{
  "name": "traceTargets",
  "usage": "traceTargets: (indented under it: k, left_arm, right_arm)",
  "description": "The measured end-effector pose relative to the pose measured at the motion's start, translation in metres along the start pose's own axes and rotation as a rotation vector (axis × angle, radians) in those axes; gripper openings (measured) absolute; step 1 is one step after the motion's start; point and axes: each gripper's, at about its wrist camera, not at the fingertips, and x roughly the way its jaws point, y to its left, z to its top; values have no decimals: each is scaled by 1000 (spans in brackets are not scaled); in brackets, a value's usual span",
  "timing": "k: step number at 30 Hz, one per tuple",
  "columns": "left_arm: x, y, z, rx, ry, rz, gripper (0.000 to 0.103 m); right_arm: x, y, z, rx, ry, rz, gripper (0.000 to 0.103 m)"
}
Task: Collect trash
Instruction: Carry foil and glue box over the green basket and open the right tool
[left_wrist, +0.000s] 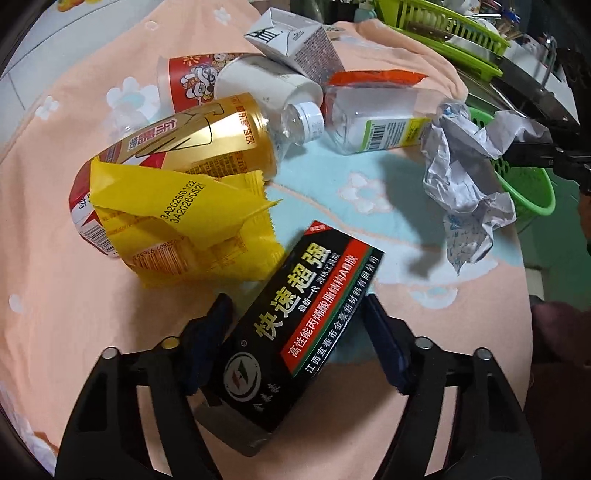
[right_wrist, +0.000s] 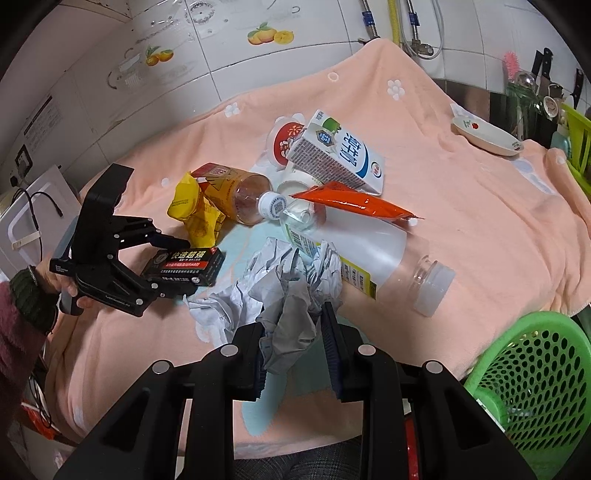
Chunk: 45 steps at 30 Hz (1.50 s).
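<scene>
My left hand-held gripper (left_wrist: 295, 325) clamps black box (left_wrist: 295, 332) w/ pads touching both sides; right hand-held gripper (right_wrist: 291, 350) pinches crumpled paper (right_wrist: 284, 295) nr green basket (right_wrist: 535, 373).

A peach towel (right_wrist: 461, 221) with white flower prints covers the surface. At the towel's far right corner rests a shallow cream dish (right_wrist: 487, 136) with a red motif. Behind the towel rises a white tiled wall (right_wrist: 258, 70) bearing fruit stickers (right_wrist: 270, 36), with metal pipes (right_wrist: 413, 29) above the towel's back edge. Right of the towel stands a lime-green rack (left_wrist: 454, 26).
</scene>
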Motion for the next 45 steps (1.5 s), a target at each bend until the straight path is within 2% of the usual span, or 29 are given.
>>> traceTargets:
  k: [4,10,20,24,32,37,45]
  left_arm:
    - [-3,-7,0,-29,-10,4,57]
    - [-8,-22,-1,-71,-12,39,51]
    - [-30,-52,7,-174,-91,39,49]
    - [-41,-66,12,-203,-135,-1,49]
    - [-52,-115,42,-171,-213,-88,49]
    - [-51,-148,66,-139,-246,-149,49]
    - [-35,-198,105,-89,-253,-233,49]
  right_arm:
    - [-3,-1,-1,6,-13,2,26]
    - [-15,-8,-4,14,-36,-1,26]
    - [-45,-28,-13,41,-85,-30,26]
    - [-60,-42,-19,55,-102,-57,26]
    - [-92,-79,-36,104,-130,-146,26]
    - [-116,-114,-55,158,-137,-230,26]
    - [-142,-166,-85,237,-123,-380,28]
